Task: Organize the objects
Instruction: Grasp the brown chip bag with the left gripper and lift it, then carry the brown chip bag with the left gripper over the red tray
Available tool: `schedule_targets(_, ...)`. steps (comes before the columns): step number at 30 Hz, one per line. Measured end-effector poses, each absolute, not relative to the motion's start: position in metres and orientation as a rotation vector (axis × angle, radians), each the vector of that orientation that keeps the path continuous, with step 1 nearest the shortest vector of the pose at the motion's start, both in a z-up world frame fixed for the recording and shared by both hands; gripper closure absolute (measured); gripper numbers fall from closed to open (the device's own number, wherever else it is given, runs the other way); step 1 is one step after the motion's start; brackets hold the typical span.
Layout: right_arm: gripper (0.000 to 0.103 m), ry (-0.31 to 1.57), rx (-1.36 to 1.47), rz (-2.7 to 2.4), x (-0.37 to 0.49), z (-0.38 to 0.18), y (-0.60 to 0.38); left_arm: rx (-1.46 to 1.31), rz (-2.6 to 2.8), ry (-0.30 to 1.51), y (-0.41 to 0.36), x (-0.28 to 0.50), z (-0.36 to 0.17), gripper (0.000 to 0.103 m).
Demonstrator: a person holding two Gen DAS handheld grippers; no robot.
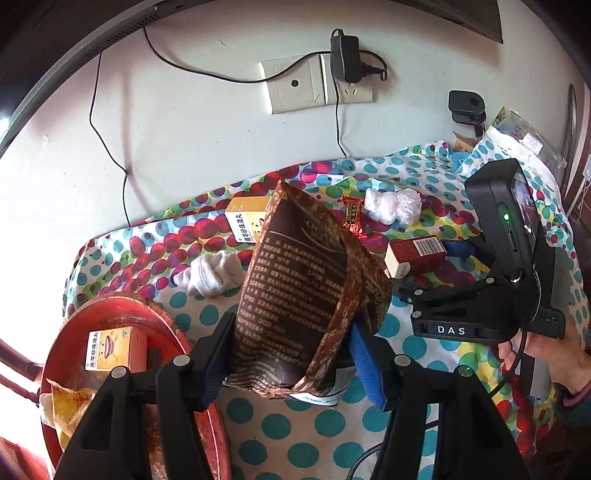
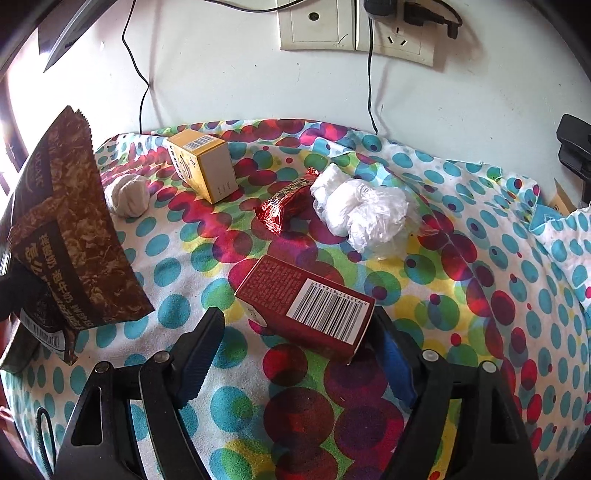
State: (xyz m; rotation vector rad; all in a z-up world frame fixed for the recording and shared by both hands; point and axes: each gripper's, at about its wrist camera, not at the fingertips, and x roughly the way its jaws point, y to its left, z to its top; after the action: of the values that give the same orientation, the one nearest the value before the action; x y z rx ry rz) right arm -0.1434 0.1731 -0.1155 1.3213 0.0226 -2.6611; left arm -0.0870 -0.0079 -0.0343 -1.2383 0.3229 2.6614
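Note:
My left gripper (image 1: 291, 347) is shut on a brown snack bag (image 1: 303, 288) and holds it upright above the dotted cloth (image 1: 317, 421); the bag also shows at the left of the right wrist view (image 2: 70, 236). My right gripper (image 2: 299, 339) is open, its jaws on either side of a red box with a barcode (image 2: 306, 302), which lies on the cloth. The red box also shows in the left wrist view (image 1: 415, 254), beside the right gripper's body.
A red tray (image 1: 122, 317) at the left holds a yellow box (image 1: 110, 347) and a yellow packet. On the cloth lie another yellow box (image 2: 203, 166), a white sock ball (image 2: 127, 195), a red candy wrapper (image 2: 288, 206) and a crumpled plastic bag (image 2: 362, 214). Cables hang from wall sockets (image 2: 354, 33).

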Motion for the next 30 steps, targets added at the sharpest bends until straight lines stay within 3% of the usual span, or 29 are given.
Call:
schedule_targets(3, 0.038, 0.002, 1.319, -2.687, -0.143, -0.115, 0.177, -1.240, 2.657, 0.310, -0.009, -0.085, -0.033, 0.042)
schedule_targets(8, 0.038, -0.087, 1.299, -2.688, -0.142, -0.113, 0.187, -1.208, 2.681, 0.322, -0.009, -0.080, -0.028, 0.042)
schedule_targets(30, 0.038, -0.031, 1.279, -2.743, -0.137, -0.110, 0.185, -1.157, 2.713, 0.243, -0.015, -0.061, -0.004, 0.042)
